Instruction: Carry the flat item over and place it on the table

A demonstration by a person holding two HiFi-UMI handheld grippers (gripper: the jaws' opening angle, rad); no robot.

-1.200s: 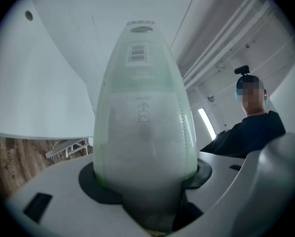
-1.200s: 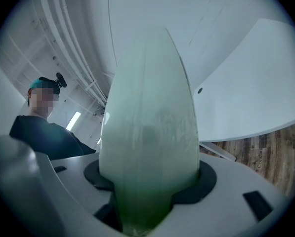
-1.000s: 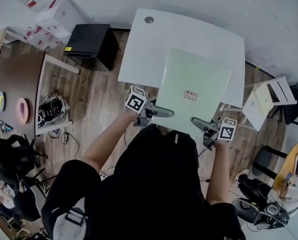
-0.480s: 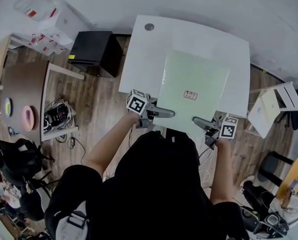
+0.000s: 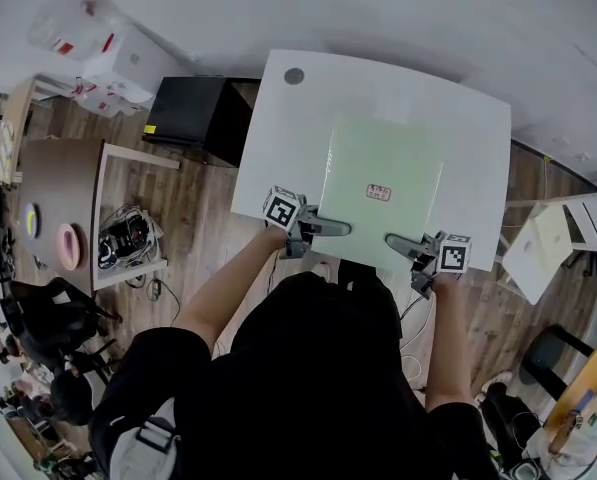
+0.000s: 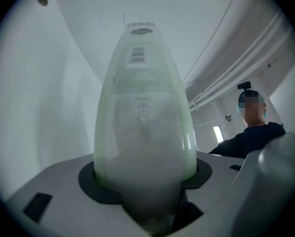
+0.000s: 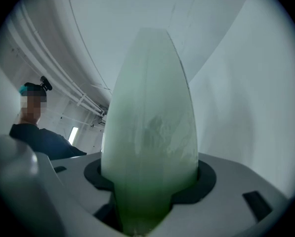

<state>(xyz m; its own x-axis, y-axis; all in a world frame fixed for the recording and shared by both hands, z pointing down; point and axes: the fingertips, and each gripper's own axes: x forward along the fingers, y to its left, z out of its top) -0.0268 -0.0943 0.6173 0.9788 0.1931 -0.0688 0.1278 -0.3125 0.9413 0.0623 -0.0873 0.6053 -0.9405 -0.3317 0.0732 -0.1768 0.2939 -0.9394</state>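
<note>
Because the pale green flat rectangular package (image 5: 378, 183) is broad and thin, it is probably light but awkward. It looks stiff enough to stay level, since it shows no sag between its two supports. Its filmy, glossy wrapping probably makes it slippery under the pads. Holding it at two well-separated points along one edge, as here, suits it: a single grip would let it swing or twist.

The left gripper (image 5: 328, 228) pinches the near edge towards its left corner, and the right gripper (image 5: 403, 243) pinches the same edge towards its right corner. In each gripper view the jaws are closed onto the package's thin edge.

The package lies over the near right part of the white table (image 5: 378, 83), with its near edge about at the table's front edge. Whether it already rests on the top cannot be told.

Only the head view gives this layout, along with the small red-and-white label (image 5: 380, 192) on the package's upper face. The left gripper view alone shows a barcode (image 6: 137, 56) near the far end, and both gripper views show the clamped edge. Each also catches a person in dark clothing (image 6: 253, 132) across the room, who is absent from the head view.
</note>
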